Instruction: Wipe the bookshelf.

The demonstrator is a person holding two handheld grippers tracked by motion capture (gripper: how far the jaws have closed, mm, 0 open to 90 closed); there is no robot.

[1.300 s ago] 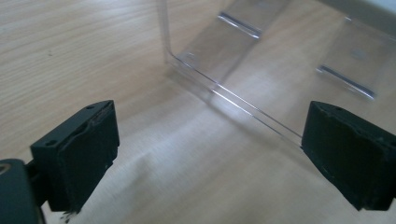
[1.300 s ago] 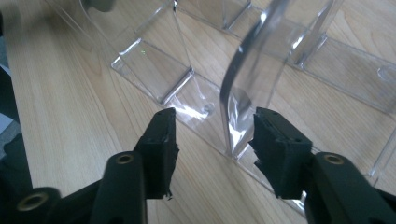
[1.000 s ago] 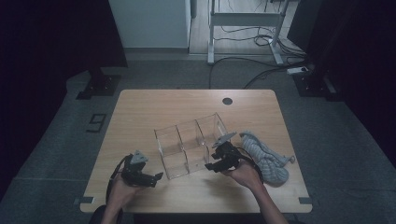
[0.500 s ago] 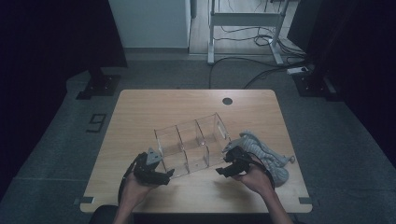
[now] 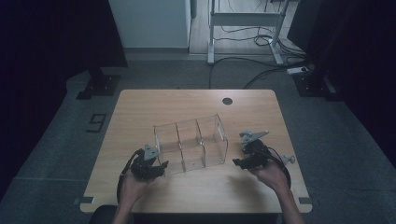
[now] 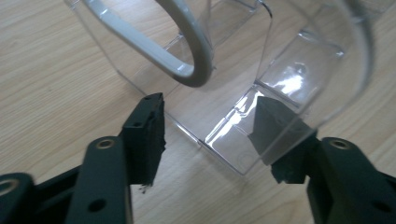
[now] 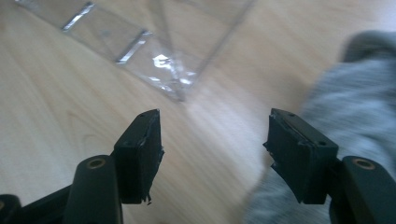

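Observation:
A clear plastic box (image 5: 189, 140) with three compartments stands in the middle of the wooden table (image 5: 140, 107). My left gripper (image 5: 161, 167) is at its near left corner. In the left gripper view the box's corner (image 6: 224, 144) lies between the jaws of the left gripper (image 6: 210, 121), one jaw outside and one seen through the plastic. These jaws have just been closing, and a gap still shows. My right gripper (image 5: 238, 162) is to the right of the box. Its jaws (image 7: 215, 130) have just been opening over bare wood, beside a grey woolly bundle (image 7: 359, 88).
A dark round hole (image 5: 227, 101) sits in the table's far right part. A pale curved band (image 6: 187, 51) shows in the plastic above the left jaws. Behind the table on the floor are a metal frame (image 5: 243, 28) and cables (image 5: 261, 70).
The left gripper has moved right to the box's near left corner and its jaws have narrowed. The right gripper has drawn away from the box's right end, over the grey bundle.

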